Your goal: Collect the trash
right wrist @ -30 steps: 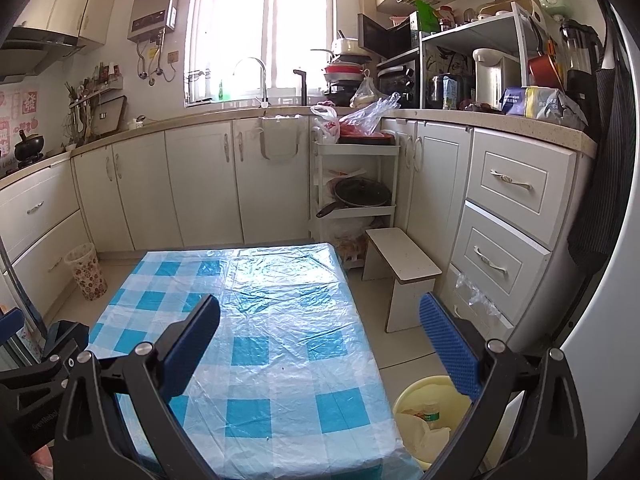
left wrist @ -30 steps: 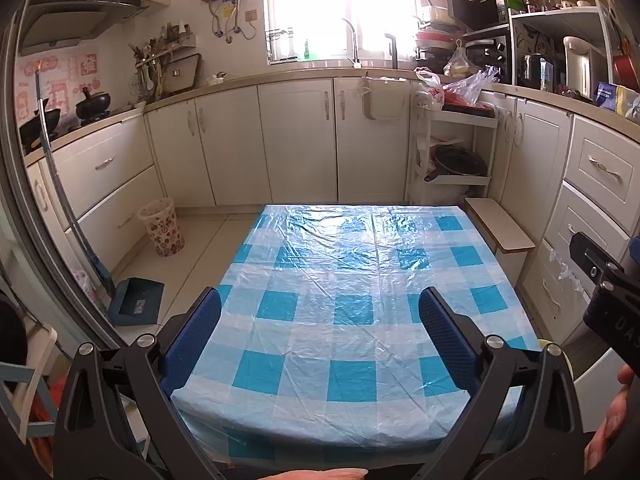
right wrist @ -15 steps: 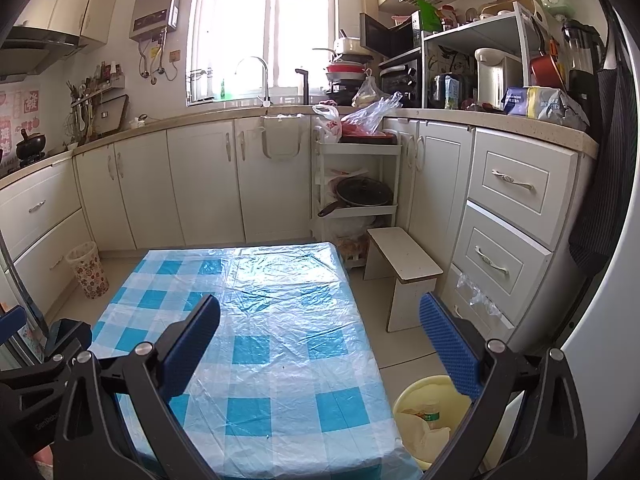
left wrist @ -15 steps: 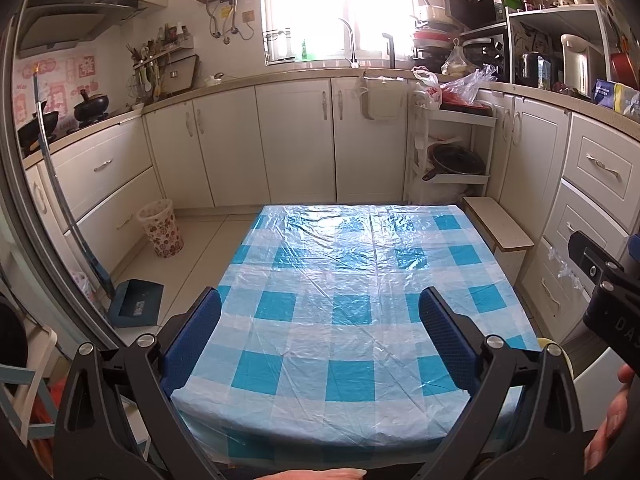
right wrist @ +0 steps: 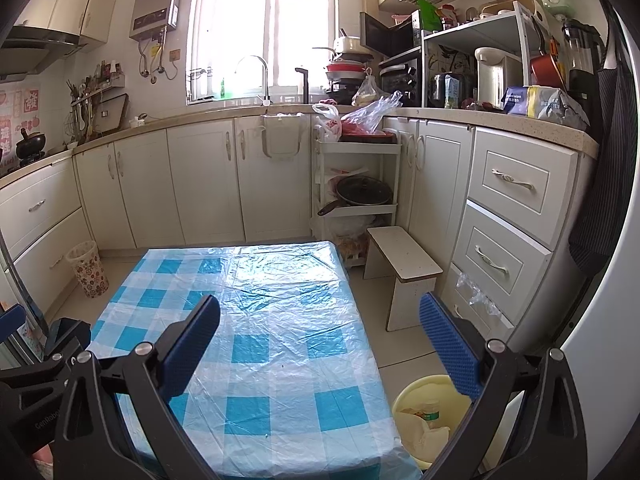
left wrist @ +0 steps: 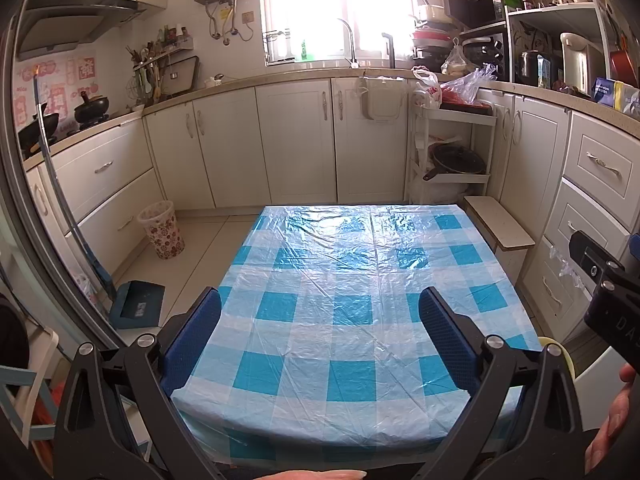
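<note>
The left gripper (left wrist: 320, 336) is wide apart and holds nothing. It has two fingers with bumpy blue pads (left wrist: 447, 338). The right gripper (right wrist: 320, 348) is wide apart too, with two blue pads and nothing between them. Both hang over one table (left wrist: 340, 272). The table has a shiny, crinkly plastic cloth with blue and white squares.

One round yellow bin (right wrist: 430, 420) sits on the floor just beside the table's right corner. Trash (right wrist: 424, 420) lies inside it: some pale crumpled bits and one small bottle with a green label.

One little white stool (right wrist: 404, 258) stands past the bin. One flowery basket (left wrist: 161, 230) stands on the floor near the left cupboards.
</note>
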Tool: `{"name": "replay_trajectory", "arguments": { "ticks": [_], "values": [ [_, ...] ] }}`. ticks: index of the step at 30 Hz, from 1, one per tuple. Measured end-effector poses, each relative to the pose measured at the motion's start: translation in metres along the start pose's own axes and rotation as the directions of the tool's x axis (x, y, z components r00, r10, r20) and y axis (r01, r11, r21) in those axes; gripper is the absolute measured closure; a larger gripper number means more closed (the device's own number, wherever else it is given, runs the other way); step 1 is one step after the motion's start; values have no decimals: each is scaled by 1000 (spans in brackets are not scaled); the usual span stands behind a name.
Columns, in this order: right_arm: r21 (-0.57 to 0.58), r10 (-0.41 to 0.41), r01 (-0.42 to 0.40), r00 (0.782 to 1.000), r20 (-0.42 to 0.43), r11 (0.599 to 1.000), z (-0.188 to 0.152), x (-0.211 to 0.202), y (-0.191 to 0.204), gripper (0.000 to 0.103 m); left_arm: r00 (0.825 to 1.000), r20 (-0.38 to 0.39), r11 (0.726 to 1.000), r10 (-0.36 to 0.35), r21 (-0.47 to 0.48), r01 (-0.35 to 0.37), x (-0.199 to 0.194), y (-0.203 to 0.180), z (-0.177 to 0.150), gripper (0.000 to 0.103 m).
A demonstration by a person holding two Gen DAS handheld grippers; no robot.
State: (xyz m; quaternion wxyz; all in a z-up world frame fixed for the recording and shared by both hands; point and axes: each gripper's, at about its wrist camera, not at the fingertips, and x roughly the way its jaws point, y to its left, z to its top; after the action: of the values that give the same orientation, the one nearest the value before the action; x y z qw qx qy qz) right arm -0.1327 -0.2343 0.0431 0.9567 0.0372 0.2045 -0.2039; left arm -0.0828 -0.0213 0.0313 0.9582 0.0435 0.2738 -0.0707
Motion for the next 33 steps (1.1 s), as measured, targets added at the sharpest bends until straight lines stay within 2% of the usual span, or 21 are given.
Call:
{"name": "replay_trajectory", "arguments": {
  "ticks": [33],
  "values": [
    [-8, -15, 15, 1000, -27, 1000, -4, 5, -6, 7, 1000, 0, 1000, 0, 3, 0, 0, -1, 1, 8]
  ]
}}
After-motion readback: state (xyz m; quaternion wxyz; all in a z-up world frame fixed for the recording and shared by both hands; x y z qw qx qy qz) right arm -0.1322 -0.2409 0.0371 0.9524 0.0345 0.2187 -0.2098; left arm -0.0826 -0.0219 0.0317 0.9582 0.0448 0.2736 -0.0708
